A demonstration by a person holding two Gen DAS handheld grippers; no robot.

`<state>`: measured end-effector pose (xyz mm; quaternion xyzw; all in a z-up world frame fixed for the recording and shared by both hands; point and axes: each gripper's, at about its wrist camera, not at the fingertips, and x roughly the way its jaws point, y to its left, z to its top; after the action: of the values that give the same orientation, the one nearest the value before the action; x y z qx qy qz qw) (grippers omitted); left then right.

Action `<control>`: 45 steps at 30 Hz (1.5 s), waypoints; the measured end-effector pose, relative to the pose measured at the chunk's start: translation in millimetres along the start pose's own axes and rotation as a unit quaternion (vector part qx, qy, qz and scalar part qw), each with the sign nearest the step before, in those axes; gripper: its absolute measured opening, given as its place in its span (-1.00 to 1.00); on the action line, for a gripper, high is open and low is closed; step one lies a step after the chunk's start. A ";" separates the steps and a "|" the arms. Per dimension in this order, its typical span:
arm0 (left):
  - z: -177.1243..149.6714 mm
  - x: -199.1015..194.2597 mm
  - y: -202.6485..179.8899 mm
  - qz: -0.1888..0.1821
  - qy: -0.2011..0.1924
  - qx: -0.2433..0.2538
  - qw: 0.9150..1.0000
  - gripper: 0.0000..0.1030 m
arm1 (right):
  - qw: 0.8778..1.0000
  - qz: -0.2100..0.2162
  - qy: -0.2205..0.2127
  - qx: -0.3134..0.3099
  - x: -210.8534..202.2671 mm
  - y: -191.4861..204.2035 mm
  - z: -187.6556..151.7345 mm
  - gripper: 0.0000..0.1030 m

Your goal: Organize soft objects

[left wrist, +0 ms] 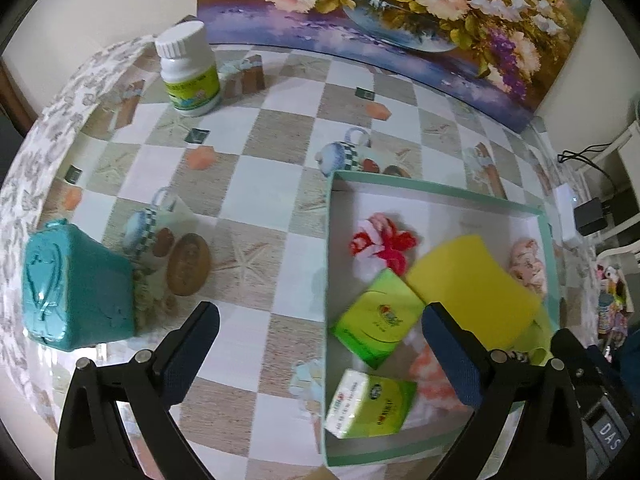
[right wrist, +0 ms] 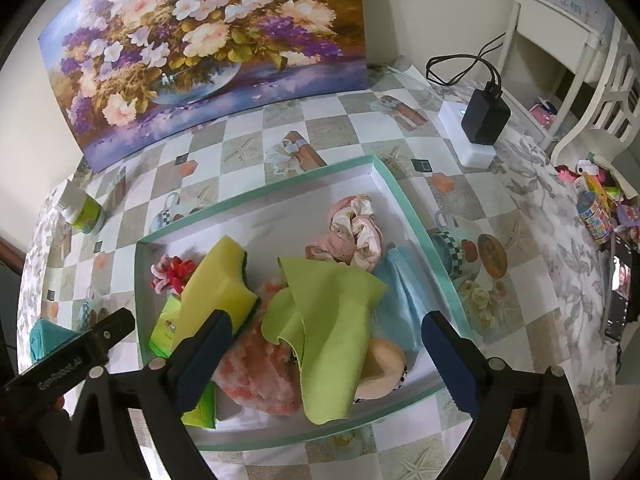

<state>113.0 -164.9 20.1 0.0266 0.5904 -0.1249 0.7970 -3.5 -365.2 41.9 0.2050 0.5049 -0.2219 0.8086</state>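
While both your grippers hang with jaws apart and empty, tray (right wrist: 420, 216) on tabletop (left wrist: 256, 184) already holds most soft items. Yellow sponge (right wrist: 216, 280) lies in tray's left half, just ahead of right gripper (right wrist: 326, 344), long axis running away, leaning left. Teal box (left wrist: 76, 292) sits outside, left of left gripper (left wrist: 320, 356); softness uncertain.

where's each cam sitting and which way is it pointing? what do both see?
Left wrist: on the left gripper, looking down over the tray's left edge; own open fingers show.
Right wrist: on the right gripper, above the tray, facing the green cloth; own open fingers and the other gripper show.
Shared: tray, yellow sponge, white bottle, flower painting.
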 end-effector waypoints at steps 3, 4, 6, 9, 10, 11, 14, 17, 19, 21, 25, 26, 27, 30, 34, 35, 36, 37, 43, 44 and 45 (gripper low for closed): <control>0.2 -5.2 2.0 0.017 -0.011 0.006 1.000 0.96 | 1.000 0.000 -0.003 -0.001 -2.6 0.8 -1.1 0.92; 0.4 -7.2 2.4 0.023 -0.015 0.009 1.000 0.96 | 1.000 0.000 -0.004 -0.001 -3.3 1.5 -1.8 0.92; 0.0 -11.1 3.1 0.035 -0.020 0.016 0.999 0.96 | 1.000 -0.001 -0.005 -0.001 -5.4 1.8 -3.4 0.93; -2.8 -18.7 4.6 0.060 -0.030 0.023 0.997 0.96 | 1.000 -0.003 -0.009 -0.002 -9.6 2.4 -6.6 0.93; -4.6 -21.8 5.2 0.066 -0.035 0.027 0.997 0.96 | 1.000 -0.004 -0.010 -0.003 -11.0 2.8 -7.8 0.93; -6.6 -24.7 5.6 0.071 -0.038 0.029 0.996 0.96 | 1.000 -0.005 -0.011 -0.004 -12.7 3.3 -9.1 0.93; -12.2 -31.1 7.2 0.087 -0.045 0.034 0.995 0.96 | 1.000 -0.005 -0.013 -0.007 -17.1 5.3 -12.4 0.93; -18.3 -38.4 10.1 0.108 -0.054 0.034 0.992 0.96 | 1.000 -0.005 -0.014 -0.010 -21.4 7.3 -16.5 0.93; -23.0 -43.5 13.8 0.119 -0.059 0.029 0.991 0.96 | 1.000 -0.004 -0.013 -0.013 -23.6 8.6 -20.6 0.93; -29.3 -49.0 18.2 0.126 -0.062 0.023 0.990 0.96 | 1.000 -0.004 -0.013 -0.015 -25.8 9.7 -25.1 0.93; -42.6 -56.6 25.4 0.134 -0.064 0.021 0.989 0.96 | 1.000 -0.002 -0.010 -0.019 -30.6 12.1 -36.3 0.93; -46.2 -58.2 27.1 0.136 -0.063 0.022 0.988 0.96 | 1.000 -0.003 -0.009 -0.022 -32.1 13.4 -39.9 0.93; -50.1 -59.7 28.7 0.138 -0.063 0.023 0.988 0.96 | 1.000 -0.004 -0.009 -0.024 -33.1 14.1 -42.3 0.93; -60.5 -62.8 34.2 0.143 -0.059 0.024 0.988 0.96 | 0.999 -0.008 -0.008 -0.035 -37.2 17.3 -52.0 0.93; -76.2 -61.8 42.7 0.160 -0.046 0.028 0.986 0.96 | 0.999 -0.012 -0.005 -0.044 -40.9 20.5 -65.8 0.93; -79.8 -60.3 45.4 0.167 -0.041 0.030 0.985 0.96 | 0.999 -0.013 -0.003 -0.047 -41.7 21.8 -69.7 0.93; -83.0 -58.9 47.7 0.171 -0.037 0.030 0.984 0.96 | 0.999 -0.013 -0.002 -0.051 -42.4 23.1 -73.5 0.93; -86.3 -57.0 50.9 0.173 -0.033 0.029 0.984 0.96 | 0.998 -0.013 -0.001 -0.054 -42.9 23.8 -77.0 0.93; -101.8 -48.8 66.4 0.167 -0.002 0.018 0.986 0.96 | 0.997 -0.017 0.008 -0.069 -43.5 28.4 -97.3 0.93; -104.4 -49.0 67.9 0.167 0.000 0.018 0.986 0.96 | 0.997 -0.018 0.010 -0.070 -43.2 28.6 -100.4 0.93; -106.6 -49.2 68.7 0.166 0.000 0.018 0.986 0.96 | 0.997 -0.018 0.012 -0.071 -43.2 28.9 -103.0 0.93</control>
<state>15.9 -70.0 27.4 0.1387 0.5757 -0.0012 0.8058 -78.7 -277.7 42.3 0.1402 0.5324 -0.1973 0.8112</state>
